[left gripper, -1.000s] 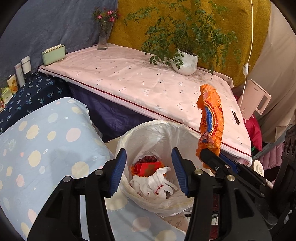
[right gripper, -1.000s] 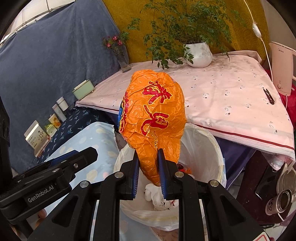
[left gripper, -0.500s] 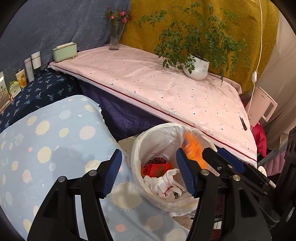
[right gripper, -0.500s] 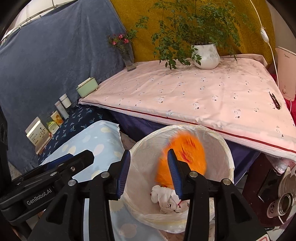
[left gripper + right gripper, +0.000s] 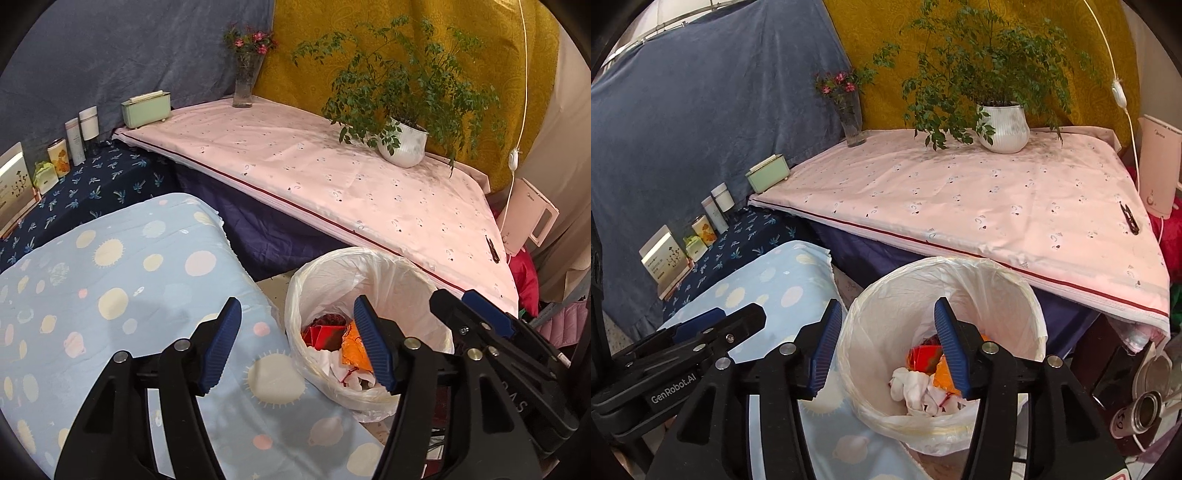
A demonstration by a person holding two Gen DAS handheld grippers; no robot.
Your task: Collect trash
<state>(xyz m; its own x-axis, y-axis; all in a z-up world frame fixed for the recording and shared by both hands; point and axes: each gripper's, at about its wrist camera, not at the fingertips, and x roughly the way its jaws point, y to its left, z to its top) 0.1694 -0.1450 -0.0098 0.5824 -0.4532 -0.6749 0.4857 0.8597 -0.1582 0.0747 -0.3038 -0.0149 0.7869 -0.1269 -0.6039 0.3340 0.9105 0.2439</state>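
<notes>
Both grippers, L (image 5: 295,343) & R (image 5: 882,345), were opening w/ nothing held; loose liner (image 5: 1015,295) near jaws could've snagged, tipping the bin.

Orange wrapper (image 5: 946,373) now in bin (image 5: 1030,295)

- The mouth of the lined bin (image 5: 945,273) stood unobstructed from above; trash lay low inside.
- The pink-covered table (image 5: 979,199) overhung the bin's far rim (tight clearance there).
- The blue spotted cushion (image 5: 122,280) pressed against its left side.
- Table centre lay bare; potted plant (image 5: 1003,127), vase (image 5: 853,125) and kettle (image 5: 1158,166) lined its edges.
</notes>
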